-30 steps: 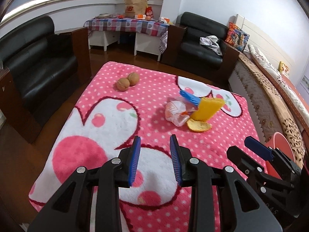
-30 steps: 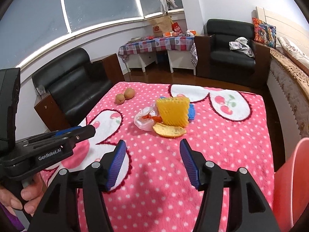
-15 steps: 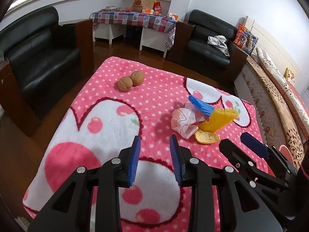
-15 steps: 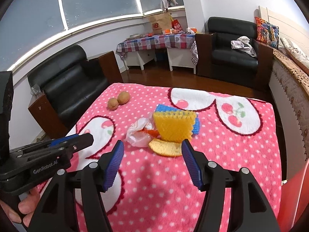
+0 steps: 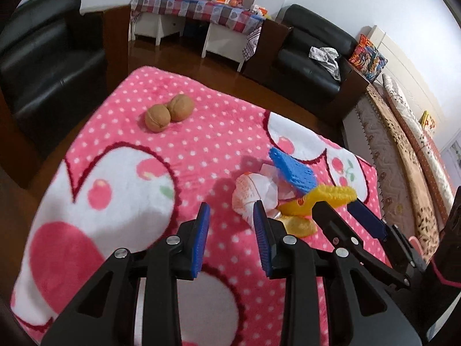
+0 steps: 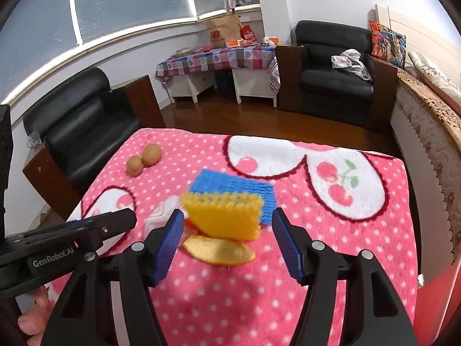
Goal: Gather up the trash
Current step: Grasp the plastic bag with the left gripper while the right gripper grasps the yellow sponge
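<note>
A pile of trash lies on the pink dotted blanket [image 5: 121, 173]: a crumpled white wrapper [image 5: 253, 191], a blue sponge [image 5: 292, 170], a yellow sponge [image 6: 224, 216] standing on edge, and an orange peel [image 6: 219, 249]. My right gripper [image 6: 227, 245] is open, its jaws on either side of the yellow sponge and peel, not touching. My left gripper [image 5: 232, 239] is open and empty, its right finger close beside the wrapper. Two walnuts [image 5: 168, 112] sit at the blanket's far left.
A pink bin [image 6: 432, 302] stands at the table's right edge. Black armchairs [image 6: 80, 121] flank the table on the left and far side. A checked table [image 6: 216, 57] with clutter stands at the back. A bed [image 5: 409, 150] runs along the right.
Both grippers have moved forward toward the trash pile. The right jaws now straddle the yellow sponge and peel. The left gripper's jaws have opened a little wider.
</note>
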A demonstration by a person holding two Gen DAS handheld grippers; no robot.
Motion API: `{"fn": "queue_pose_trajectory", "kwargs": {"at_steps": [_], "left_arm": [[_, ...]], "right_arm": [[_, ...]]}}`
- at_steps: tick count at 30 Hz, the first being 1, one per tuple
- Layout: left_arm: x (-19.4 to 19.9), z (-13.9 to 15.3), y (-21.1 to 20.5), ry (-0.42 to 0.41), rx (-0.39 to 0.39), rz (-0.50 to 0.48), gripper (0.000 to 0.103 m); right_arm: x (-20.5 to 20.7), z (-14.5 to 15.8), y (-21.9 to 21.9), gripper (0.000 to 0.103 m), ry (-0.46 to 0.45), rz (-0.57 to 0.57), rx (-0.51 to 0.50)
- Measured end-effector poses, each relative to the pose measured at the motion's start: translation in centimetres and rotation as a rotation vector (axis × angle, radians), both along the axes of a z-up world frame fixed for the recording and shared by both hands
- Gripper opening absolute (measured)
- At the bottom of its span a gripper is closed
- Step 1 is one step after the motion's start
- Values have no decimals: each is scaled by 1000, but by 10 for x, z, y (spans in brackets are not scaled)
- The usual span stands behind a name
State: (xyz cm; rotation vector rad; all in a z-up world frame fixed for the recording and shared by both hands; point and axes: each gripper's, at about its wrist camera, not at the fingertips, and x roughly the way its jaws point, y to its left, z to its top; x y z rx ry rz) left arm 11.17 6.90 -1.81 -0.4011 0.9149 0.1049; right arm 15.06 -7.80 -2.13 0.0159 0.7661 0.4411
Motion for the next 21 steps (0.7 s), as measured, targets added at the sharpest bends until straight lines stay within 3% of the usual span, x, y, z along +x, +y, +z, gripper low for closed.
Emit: {"fn": "queue_pose_trajectory", "kwargs": {"at_steps": [4,6,8,10,13,14,18,21], "left_arm": [[13,-10,1,25,-3,-3,31],[18,-15,1,35,-10,-11,31],[22,-19,-1,37,-6,-20,31],[24,-20,-3,24,7,-25,31],[25,-18,-9,3,43,-44,29],[26,-17,-11,-2,48,-49,16],[23,-14,-14,-27,83,-60,1],[18,-10,-14,-33,82,-64,0]], "right_arm": [[10,-4,2,60,-14,25,-4],[12,-6,3,44,-22,60,-8],[13,-8,6,20,-19,76,-19],[13,-10,6,9,-17,89,-18],[13,-10,5,8,-16,96,-7],[12,-9,4,8,-16,95,-3],[8,-5,0,8,-19,84,10],[3,0,-4,8,-24,74,19]]}}
